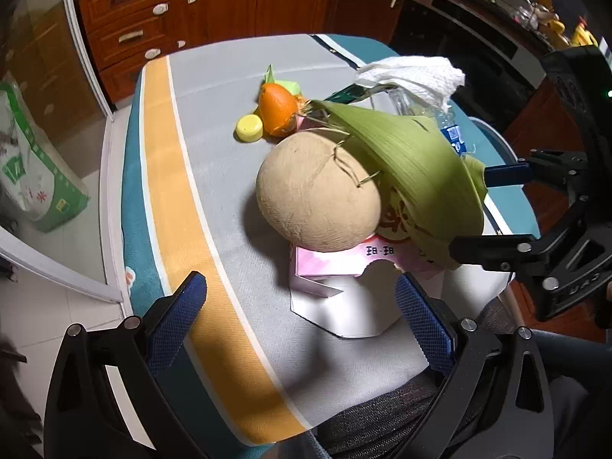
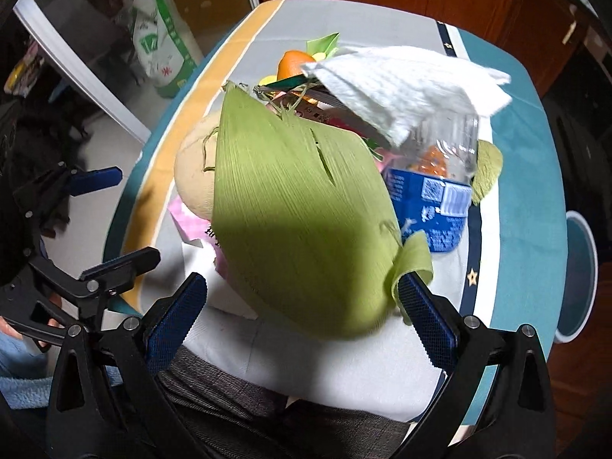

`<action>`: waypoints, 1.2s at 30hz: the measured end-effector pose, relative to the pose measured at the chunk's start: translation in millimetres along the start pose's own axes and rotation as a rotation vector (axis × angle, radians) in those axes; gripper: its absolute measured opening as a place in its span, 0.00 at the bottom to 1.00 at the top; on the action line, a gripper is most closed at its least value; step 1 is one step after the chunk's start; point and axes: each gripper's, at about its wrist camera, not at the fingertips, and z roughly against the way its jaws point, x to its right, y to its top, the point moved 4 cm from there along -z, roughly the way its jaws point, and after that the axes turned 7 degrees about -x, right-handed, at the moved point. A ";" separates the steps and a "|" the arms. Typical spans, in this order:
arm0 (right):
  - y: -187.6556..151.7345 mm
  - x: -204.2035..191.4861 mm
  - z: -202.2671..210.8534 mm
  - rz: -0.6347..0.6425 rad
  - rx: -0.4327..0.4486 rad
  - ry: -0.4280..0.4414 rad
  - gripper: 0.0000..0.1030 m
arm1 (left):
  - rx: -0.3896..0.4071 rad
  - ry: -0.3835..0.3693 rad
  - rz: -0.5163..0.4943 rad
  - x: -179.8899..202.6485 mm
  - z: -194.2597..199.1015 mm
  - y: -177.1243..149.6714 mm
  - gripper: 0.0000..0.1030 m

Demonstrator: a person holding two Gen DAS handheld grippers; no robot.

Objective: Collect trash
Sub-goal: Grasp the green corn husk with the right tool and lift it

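A heap of trash lies on the table: a tan coconut, a broad green husk draped over it, orange peel, a yellow cap, a white paper towel, a clear bottle with a blue label and a pink-white carton. My left gripper stands open just before the carton, holding nothing. Open too, my right gripper has the husk's near end between its fingers, and the curled tip touches the right finger. Each gripper shows in the other's view.
The grey cloth has a yellow stripe and a teal border. A round teal bin with a white rim stands on the floor to the right of the table. A rice bag leans at the left, and wooden cabinets stand behind. A person's lap is at the near edge.
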 end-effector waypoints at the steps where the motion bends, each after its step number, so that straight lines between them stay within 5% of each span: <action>1: 1.3 -0.1 -2.7 0.001 -0.007 0.000 0.93 | -0.001 -0.008 0.005 -1.6 -1.3 -0.2 0.96; 12: 2.8 -1.7 -11.5 0.006 0.012 -0.008 0.93 | -0.003 -0.059 0.033 -10.7 -4.4 5.0 0.96; 14: 1.1 -3.4 -7.6 0.024 0.045 -0.009 0.84 | -0.001 -0.059 0.031 -9.6 -4.0 5.2 0.96; 16: -0.6 -3.0 -3.3 0.041 0.062 -0.024 0.53 | -0.003 -0.058 0.030 -7.9 -3.9 4.8 0.96; 22: -6.6 -1.8 15.5 0.053 0.101 -0.019 0.22 | -0.003 -0.048 0.024 -2.2 -1.9 7.7 0.96; 36: -24.5 29.7 73.7 -0.027 0.230 0.059 0.17 | -0.034 0.011 0.009 0.5 -12.3 5.2 0.96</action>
